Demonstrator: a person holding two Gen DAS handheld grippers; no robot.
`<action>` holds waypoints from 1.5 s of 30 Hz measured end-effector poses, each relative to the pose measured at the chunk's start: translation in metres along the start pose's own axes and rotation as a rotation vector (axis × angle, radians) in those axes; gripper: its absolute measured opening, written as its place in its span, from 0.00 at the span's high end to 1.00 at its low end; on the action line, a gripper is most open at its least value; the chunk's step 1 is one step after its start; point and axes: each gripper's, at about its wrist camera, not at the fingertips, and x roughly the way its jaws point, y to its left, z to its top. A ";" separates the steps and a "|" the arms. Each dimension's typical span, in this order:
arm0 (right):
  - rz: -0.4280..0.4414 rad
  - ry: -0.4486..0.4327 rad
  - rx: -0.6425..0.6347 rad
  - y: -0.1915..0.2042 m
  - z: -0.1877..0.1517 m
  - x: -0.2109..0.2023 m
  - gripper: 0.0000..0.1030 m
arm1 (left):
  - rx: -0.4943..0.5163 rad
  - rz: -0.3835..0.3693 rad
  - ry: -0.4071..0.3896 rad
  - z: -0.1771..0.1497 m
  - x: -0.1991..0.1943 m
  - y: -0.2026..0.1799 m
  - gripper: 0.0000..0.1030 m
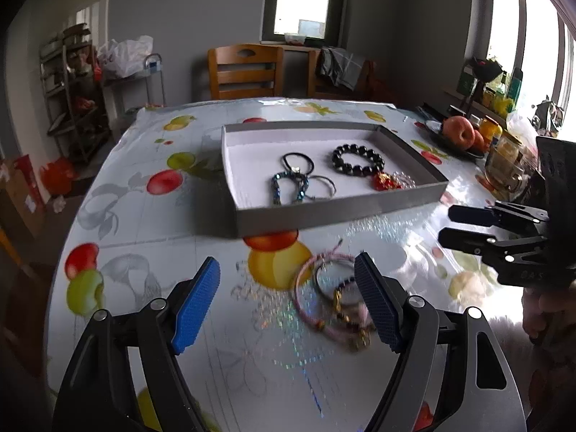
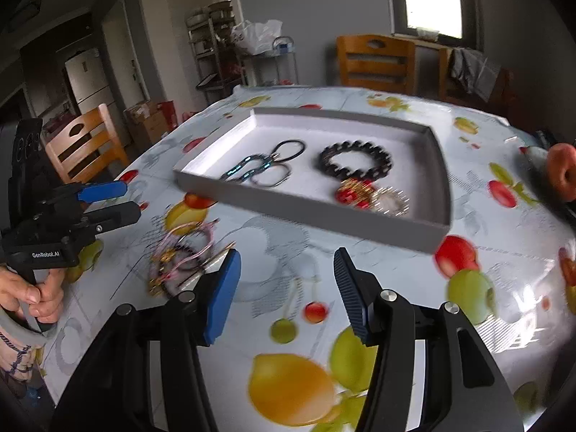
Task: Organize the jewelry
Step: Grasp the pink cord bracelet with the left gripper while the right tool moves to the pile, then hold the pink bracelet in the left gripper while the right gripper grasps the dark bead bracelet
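Note:
A shallow grey tray (image 1: 338,212) (image 2: 309,199) lies in the middle of the table. It holds a black bead bracelet (image 1: 358,160) (image 2: 354,162), black hair ties (image 1: 298,163), a blue bracelet (image 1: 288,187) and a red charm (image 1: 387,181). In front of the tray a tangle of pink cord bracelets (image 1: 324,295) (image 2: 183,259) lies on the fruit-print cloth. My left gripper (image 1: 288,302) (image 2: 131,201) stands open just above it; the tangle lies by the right pad, untouched. My right gripper (image 2: 288,288) (image 1: 445,224) is open and empty, to the right of the tangle.
A plate of peaches (image 1: 459,131) and jars (image 1: 491,131) crowd the table's right side. Wooden chairs (image 1: 244,72) (image 2: 82,144) stand at the far and left edges. A person's hand (image 2: 36,291) holds the left gripper's handle.

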 end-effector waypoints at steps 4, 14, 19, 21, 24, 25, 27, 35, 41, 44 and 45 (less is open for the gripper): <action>0.018 0.027 -0.023 0.015 -0.007 0.007 0.48 | -0.008 -0.013 0.015 -0.009 0.002 -0.001 0.25; -0.008 0.040 0.018 0.008 -0.015 0.009 0.48 | 0.096 -0.070 0.028 -0.013 0.004 -0.042 0.26; -0.010 0.039 0.030 0.005 -0.016 0.007 0.47 | 0.143 -0.067 0.064 -0.016 0.014 -0.060 0.35; -0.005 0.039 0.034 0.004 -0.017 0.007 0.47 | 0.164 -0.060 0.069 -0.016 0.018 -0.067 0.42; 0.000 0.039 0.039 0.003 -0.017 0.006 0.47 | 0.190 -0.047 0.092 -0.016 0.028 -0.073 0.59; 0.002 0.040 0.039 0.003 -0.017 0.006 0.47 | 0.192 -0.042 0.102 -0.016 0.031 -0.074 0.65; 0.004 0.042 0.038 0.003 -0.017 0.006 0.47 | 0.177 -0.047 0.125 -0.016 0.038 -0.072 0.86; 0.007 0.055 0.022 0.008 -0.017 0.008 0.47 | 0.068 -0.047 0.038 -0.002 0.017 -0.044 0.97; 0.008 0.066 0.005 0.014 -0.018 0.010 0.47 | 0.015 -0.031 -0.044 0.016 -0.009 -0.023 0.97; 0.005 0.069 0.001 0.016 -0.019 0.010 0.47 | -0.007 -0.011 -0.078 0.022 -0.020 -0.011 0.97; 0.005 0.070 0.001 0.016 -0.019 0.010 0.47 | -0.015 -0.005 -0.083 0.023 -0.023 -0.007 0.97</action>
